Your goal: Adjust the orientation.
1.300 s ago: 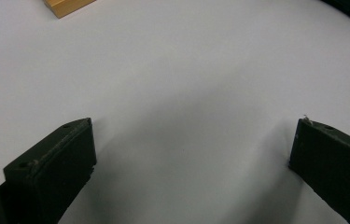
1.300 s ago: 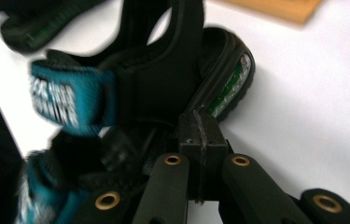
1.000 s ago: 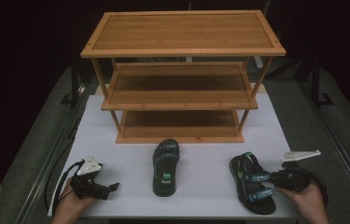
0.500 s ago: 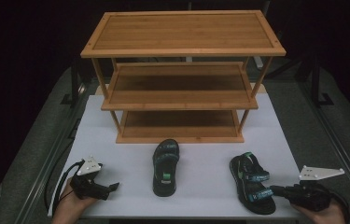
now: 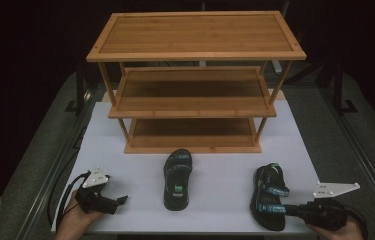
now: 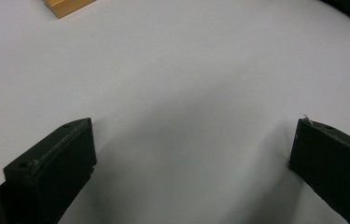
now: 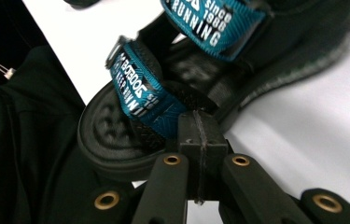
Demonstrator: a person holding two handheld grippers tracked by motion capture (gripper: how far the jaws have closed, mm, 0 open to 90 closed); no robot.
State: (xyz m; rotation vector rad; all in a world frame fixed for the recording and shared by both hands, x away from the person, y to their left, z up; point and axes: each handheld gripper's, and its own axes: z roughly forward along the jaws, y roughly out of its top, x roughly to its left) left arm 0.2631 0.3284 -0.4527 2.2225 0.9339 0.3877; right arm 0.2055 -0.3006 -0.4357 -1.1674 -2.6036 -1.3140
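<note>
The right sandal (image 5: 270, 197) is black with blue straps that carry white letters. It lies flat on its sole on the white bench (image 5: 225, 200), near the front edge on the right side, with its toe toward the wooden shoe rack (image 5: 195, 85). In the right gripper view the heel strap (image 7: 144, 91) is seen close; it is woven, blue, with a dark buckle at one end, and the footbed under it is black with a pattern. The second sandal (image 5: 177, 178) is of the same kind, also flat on its sole, in the middle of the bench just before the lowest shelf. The two sandals are well apart.
</note>
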